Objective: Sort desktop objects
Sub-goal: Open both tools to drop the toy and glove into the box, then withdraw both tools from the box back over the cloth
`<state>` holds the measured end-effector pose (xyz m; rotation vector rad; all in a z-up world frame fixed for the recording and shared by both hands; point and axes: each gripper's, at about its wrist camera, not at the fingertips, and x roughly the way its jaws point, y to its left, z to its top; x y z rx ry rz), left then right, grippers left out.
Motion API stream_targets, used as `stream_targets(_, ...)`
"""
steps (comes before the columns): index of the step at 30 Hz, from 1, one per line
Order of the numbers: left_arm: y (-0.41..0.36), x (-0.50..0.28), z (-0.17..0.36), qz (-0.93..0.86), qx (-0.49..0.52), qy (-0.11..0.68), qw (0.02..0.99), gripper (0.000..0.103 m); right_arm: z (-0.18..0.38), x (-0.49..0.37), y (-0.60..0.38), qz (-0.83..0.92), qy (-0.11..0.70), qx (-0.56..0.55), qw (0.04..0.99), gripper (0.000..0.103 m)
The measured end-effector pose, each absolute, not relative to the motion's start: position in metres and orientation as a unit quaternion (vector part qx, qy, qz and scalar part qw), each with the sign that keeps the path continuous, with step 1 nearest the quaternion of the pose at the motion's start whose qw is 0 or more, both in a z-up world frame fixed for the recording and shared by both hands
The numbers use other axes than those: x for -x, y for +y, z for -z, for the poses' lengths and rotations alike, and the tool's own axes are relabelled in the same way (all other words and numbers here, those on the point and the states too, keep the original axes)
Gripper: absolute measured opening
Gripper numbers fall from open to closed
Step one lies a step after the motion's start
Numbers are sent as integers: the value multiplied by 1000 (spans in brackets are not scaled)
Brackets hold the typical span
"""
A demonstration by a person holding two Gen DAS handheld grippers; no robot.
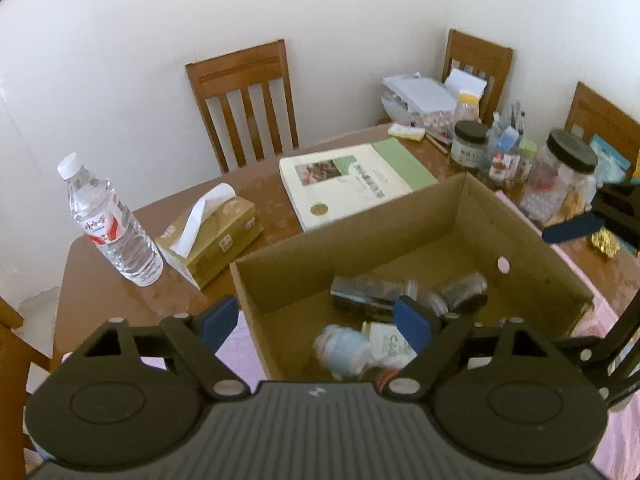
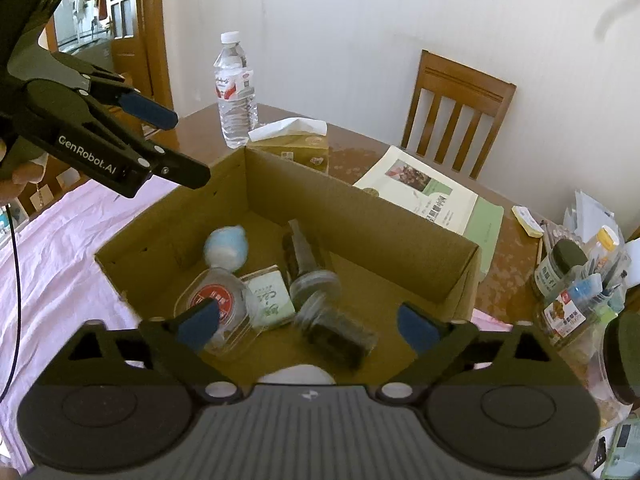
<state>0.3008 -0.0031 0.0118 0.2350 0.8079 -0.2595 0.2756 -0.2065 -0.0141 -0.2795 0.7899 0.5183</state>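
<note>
An open cardboard box (image 1: 400,220) (image 2: 360,200) stands on the wooden table. Inside lie a blue-and-white soft toy (image 1: 344,350) (image 2: 226,246), a clear tub with a red label (image 2: 218,304), a small green-and-white carton (image 2: 270,296) and blurred dark jars (image 1: 460,292) (image 2: 332,320). My left gripper (image 1: 316,326) (image 2: 180,144) hovers open over the box's near left corner. My right gripper (image 2: 308,328) is open above the box's near edge, with nothing between its pads. One of its fingers (image 1: 572,229) shows at the right edge of the left wrist view.
Behind the box stand a water bottle (image 1: 112,224) (image 2: 236,92), a tissue box (image 1: 216,236) (image 2: 296,146) and a book (image 1: 344,184) (image 2: 432,196). Jars and a pen cup (image 1: 508,152) (image 2: 576,288) crowd the right side. A pink cloth (image 2: 60,248) lies under the box; wooden chairs (image 1: 244,100) surround the table.
</note>
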Motion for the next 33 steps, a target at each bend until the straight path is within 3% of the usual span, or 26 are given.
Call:
stream_targets(4,-7,-291,-12,131,-117,393,903,91,14,-270,-205,-253,381,137,879,102)
stream_targets(33,-19,-198,0,209,-154,384,886,92,20,-157,-219,-175,410,85,891,103)
